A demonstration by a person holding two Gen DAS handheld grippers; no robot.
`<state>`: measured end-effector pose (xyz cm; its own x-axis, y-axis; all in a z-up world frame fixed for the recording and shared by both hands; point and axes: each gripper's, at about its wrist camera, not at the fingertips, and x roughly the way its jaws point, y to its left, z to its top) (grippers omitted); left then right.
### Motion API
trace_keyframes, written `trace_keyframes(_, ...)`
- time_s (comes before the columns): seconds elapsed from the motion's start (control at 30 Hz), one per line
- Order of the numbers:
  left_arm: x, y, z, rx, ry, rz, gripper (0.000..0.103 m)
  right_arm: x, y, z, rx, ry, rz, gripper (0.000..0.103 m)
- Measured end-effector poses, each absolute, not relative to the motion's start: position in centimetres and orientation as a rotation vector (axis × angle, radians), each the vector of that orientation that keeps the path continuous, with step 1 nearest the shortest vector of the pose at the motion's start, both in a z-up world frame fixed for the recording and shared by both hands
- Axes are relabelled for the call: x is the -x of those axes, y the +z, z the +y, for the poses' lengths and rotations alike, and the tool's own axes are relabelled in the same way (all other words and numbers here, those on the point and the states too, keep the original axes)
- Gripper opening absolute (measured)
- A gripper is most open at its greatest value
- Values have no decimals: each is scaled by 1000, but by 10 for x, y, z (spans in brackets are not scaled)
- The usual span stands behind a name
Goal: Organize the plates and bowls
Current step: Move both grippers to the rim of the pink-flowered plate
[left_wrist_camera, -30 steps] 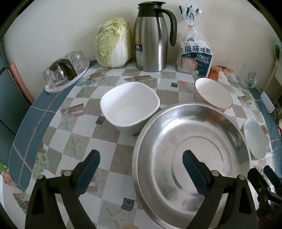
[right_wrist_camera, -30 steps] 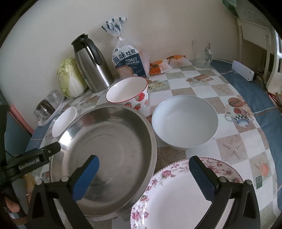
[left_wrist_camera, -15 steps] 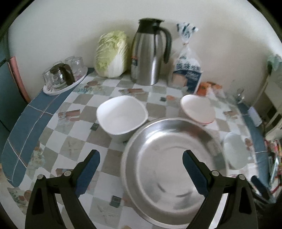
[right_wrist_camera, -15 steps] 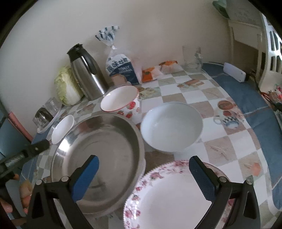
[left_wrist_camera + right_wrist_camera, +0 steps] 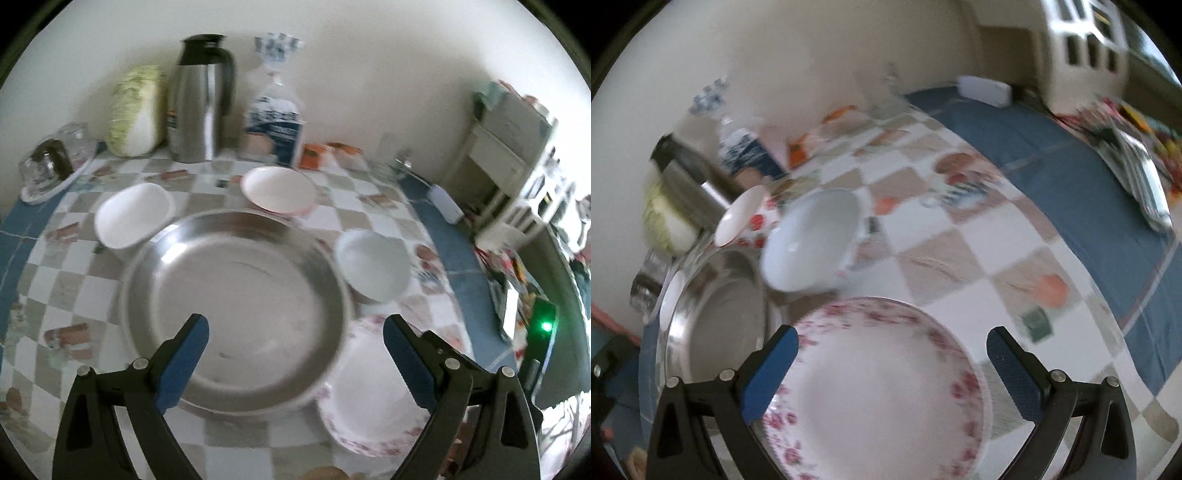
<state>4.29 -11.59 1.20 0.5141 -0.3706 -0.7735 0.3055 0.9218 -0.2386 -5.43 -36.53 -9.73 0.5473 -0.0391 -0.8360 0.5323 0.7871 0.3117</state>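
Note:
A large steel basin [image 5: 236, 291] sits mid-table, seen also in the right wrist view [image 5: 716, 317]. Around it stand a square white bowl [image 5: 135, 216], a red-patterned bowl [image 5: 279, 188] and a round white bowl [image 5: 373, 264]. A floral plate [image 5: 369, 402] lies at the basin's right. My left gripper [image 5: 295, 354] is open and empty above the basin's near rim. My right gripper [image 5: 892, 365] is open and empty above the floral plate [image 5: 882, 391]. The round white bowl [image 5: 810, 240] and red-patterned bowl [image 5: 746, 218] lie beyond it.
A steel thermos [image 5: 201, 99], a cabbage [image 5: 136, 110], a toast bag [image 5: 275, 125] and snack packets [image 5: 314, 157] line the wall. A tray of glasses [image 5: 51, 166] stands at the far left, a glass mug [image 5: 391, 158] at the far right. A white cabinet [image 5: 506, 155] stands beyond the table.
Both grippers have swung to the right and pulled back; both views are blurred by motion. The floral plate has come into the left wrist view. Both grippers remain open.

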Motion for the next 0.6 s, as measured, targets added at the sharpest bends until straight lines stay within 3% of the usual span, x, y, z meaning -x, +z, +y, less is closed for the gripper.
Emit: trace_keyframes(0.6, -11, -54, -160, 45, -444, 1200, 96, 91, -131, -393, -687, -414, 1051, 103)
